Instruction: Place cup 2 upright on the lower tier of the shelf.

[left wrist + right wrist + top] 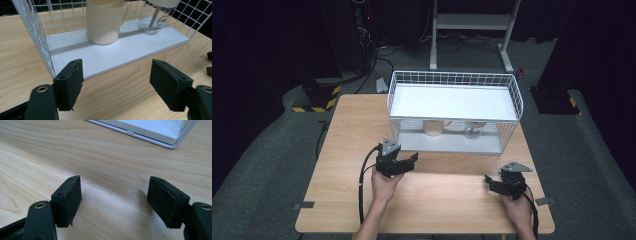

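Fingers (70, 85) on the left gripper (116, 85) sit apart with nothing between them, aimed at the cream mug (105, 21) on the wire rack's (37, 32) bottom shelf. Glass cup (156, 18) beside it reads "CH", rest cut off. Right gripper (113, 201) is open too, empty over the table (105, 165).

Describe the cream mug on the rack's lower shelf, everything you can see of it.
The mug is cream, glossy like ceramic, with straight sides and a loop handle on the side toward the glass. It stands upright on the white lower shelf of the wire rack, under the upper shelf, toward the left half. Its rim is cut off in the left gripper view, so its contents cannot be told. The glass stands apart from it. The left claw is open, short of it.
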A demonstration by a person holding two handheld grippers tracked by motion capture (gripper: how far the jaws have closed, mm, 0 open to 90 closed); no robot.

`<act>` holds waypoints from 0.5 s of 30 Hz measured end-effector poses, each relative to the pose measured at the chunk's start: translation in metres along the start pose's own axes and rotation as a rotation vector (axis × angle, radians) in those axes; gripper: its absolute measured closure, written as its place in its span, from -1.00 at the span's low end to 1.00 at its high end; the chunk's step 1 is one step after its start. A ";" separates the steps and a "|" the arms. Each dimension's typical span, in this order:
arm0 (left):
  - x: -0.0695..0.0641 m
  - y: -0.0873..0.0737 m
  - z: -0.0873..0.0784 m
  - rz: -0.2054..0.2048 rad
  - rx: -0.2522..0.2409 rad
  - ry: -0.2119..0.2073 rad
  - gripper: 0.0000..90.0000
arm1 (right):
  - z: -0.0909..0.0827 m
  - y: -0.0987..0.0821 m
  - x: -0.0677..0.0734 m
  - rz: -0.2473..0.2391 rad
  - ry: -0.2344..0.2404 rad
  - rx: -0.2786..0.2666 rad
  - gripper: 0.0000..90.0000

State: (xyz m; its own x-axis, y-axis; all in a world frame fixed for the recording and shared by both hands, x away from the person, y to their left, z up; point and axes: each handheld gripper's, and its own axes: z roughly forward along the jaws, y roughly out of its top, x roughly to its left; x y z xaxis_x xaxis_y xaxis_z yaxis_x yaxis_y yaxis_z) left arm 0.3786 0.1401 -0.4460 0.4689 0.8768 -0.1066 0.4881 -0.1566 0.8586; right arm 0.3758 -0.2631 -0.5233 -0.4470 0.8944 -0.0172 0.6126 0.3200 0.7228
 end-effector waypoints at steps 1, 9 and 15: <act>0.000 -0.001 0.000 -0.001 0.001 0.002 -0.39 | 0.000 0.000 0.000 0.000 0.000 0.000 -0.38; 0.004 -0.006 -0.009 -0.012 -0.009 0.012 -0.41 | 0.000 0.000 0.000 -0.001 0.002 0.000 -0.38; 0.007 -0.011 -0.016 -0.019 -0.010 0.013 -0.43 | 0.000 0.000 0.000 -0.001 0.002 0.000 -0.39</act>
State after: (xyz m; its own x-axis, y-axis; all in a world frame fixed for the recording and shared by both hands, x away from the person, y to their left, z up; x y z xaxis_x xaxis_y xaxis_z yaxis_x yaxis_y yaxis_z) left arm 0.3649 0.1549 -0.4485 0.4501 0.8854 -0.1163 0.4894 -0.1357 0.8614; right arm 0.3757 -0.2630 -0.5233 -0.4488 0.8935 -0.0168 0.6121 0.3210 0.7227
